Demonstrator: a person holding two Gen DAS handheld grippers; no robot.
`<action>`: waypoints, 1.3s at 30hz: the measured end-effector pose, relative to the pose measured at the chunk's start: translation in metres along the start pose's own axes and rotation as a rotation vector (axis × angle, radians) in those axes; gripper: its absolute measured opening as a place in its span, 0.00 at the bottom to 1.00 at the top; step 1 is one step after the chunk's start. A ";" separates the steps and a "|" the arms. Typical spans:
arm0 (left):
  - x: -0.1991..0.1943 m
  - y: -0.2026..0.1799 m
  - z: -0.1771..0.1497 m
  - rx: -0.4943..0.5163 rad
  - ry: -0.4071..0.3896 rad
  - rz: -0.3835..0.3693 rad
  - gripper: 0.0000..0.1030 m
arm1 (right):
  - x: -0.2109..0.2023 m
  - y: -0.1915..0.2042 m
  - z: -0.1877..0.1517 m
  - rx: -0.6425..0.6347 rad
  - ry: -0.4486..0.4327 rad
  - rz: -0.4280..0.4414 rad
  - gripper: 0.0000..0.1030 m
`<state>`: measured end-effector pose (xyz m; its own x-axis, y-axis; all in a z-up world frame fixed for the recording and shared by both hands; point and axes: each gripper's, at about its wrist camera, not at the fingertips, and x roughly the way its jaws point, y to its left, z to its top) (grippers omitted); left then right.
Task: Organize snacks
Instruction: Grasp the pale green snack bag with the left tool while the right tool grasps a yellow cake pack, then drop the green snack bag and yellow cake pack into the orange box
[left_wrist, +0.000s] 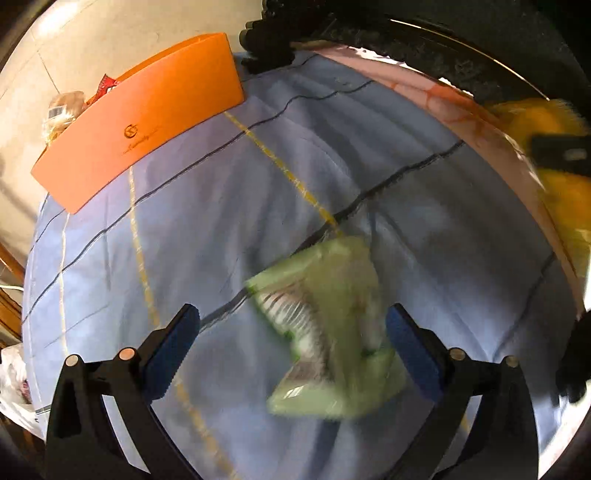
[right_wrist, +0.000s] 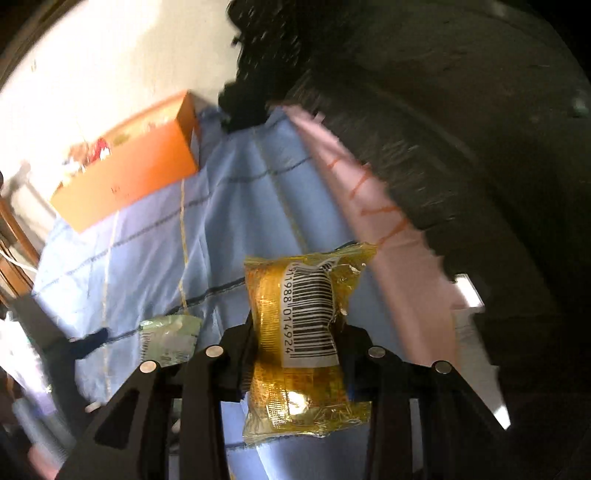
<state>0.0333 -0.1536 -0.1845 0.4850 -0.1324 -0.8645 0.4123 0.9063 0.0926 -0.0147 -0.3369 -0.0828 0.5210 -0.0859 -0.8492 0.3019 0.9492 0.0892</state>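
Note:
A green snack packet (left_wrist: 325, 332) lies on the blue bedsheet (left_wrist: 221, 206), blurred, between the open fingers of my left gripper (left_wrist: 291, 328), nearer its right finger. It also shows in the right wrist view (right_wrist: 168, 339). My right gripper (right_wrist: 295, 343) is shut on a yellow snack packet (right_wrist: 306, 343) with a barcode label, held above the sheet. It shows blurred at the right edge of the left wrist view (left_wrist: 546, 147). An orange box (left_wrist: 136, 122) with several snacks inside stands at the far left of the bed, also in the right wrist view (right_wrist: 129, 173).
A pink sheet strip (right_wrist: 369, 206) and a dark blanket (right_wrist: 461, 147) run along the right side of the bed. A black object (left_wrist: 266, 40) sits at the far bed end. A pale wall is behind the box. A white plastic bag (left_wrist: 14, 384) lies at the left.

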 end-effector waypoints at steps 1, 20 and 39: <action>0.006 0.000 0.000 -0.019 0.005 0.001 0.96 | -0.007 -0.005 0.000 0.011 -0.007 0.008 0.35; -0.142 0.168 0.068 -0.314 -0.223 -0.020 0.36 | -0.032 0.095 0.101 -0.119 -0.165 0.251 0.35; -0.098 0.310 0.254 -0.348 -0.332 0.317 0.93 | 0.057 0.247 0.304 -0.299 -0.156 0.325 0.96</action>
<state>0.3095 0.0381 0.0543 0.7831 0.0993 -0.6139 -0.0434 0.9935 0.1053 0.3318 -0.1994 0.0493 0.6712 0.2075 -0.7116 -0.1283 0.9781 0.1642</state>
